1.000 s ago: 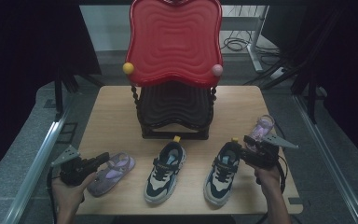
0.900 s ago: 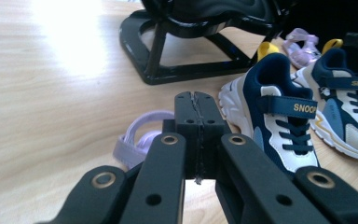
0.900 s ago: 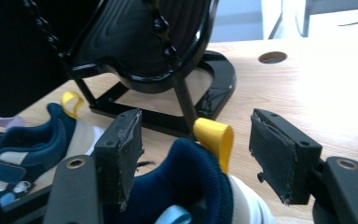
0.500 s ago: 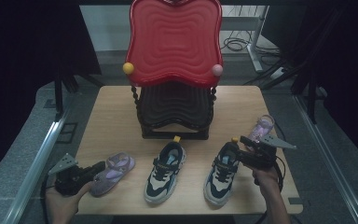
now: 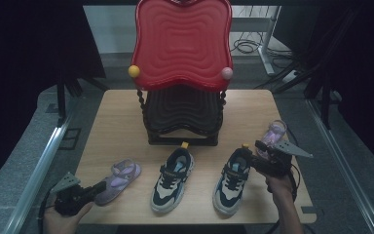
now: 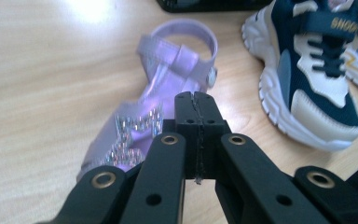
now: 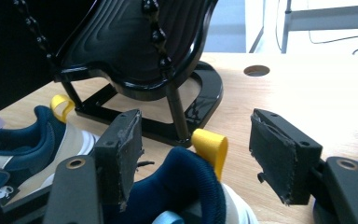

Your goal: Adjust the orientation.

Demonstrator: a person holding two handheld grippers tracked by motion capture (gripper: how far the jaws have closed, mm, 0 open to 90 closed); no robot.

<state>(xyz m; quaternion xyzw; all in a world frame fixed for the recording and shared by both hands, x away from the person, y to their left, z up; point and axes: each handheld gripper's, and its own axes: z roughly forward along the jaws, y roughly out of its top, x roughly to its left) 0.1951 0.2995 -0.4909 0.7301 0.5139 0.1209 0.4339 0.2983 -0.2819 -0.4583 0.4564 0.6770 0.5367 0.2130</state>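
Note:
A purple jelly sandal point(image 5: 119, 178) point(image 6: 163, 88) lies at the table's front left. My left gripper point(image 5: 99, 186) point(image 6: 196, 100) is shut with nothing between its jaws, and its tip hovers over the sandal's toe end. Two navy and white sneakers stand side by side at the front, the left sneaker point(image 5: 172, 178) point(image 6: 317, 79) and the right sneaker point(image 5: 231, 180) point(image 7: 186, 186). My right gripper point(image 5: 250, 163) point(image 7: 196, 154) is open, its jaws standing on either side of the right sneaker's heel and yellow pull tab point(image 7: 210, 144) without pressing on them.
A black tiered stand point(image 5: 182, 114) point(image 7: 135, 51) with a red wavy top point(image 5: 182, 44) occupies the table's middle back. A second purple sandal point(image 5: 274, 132) lies at the right edge behind my right gripper. The wooden table point(image 5: 117, 117) has a round hole point(image 7: 256, 70).
My left gripper has drawn back and down toward the near left corner, away from the sandal, which stayed put. The right gripper has not moved.

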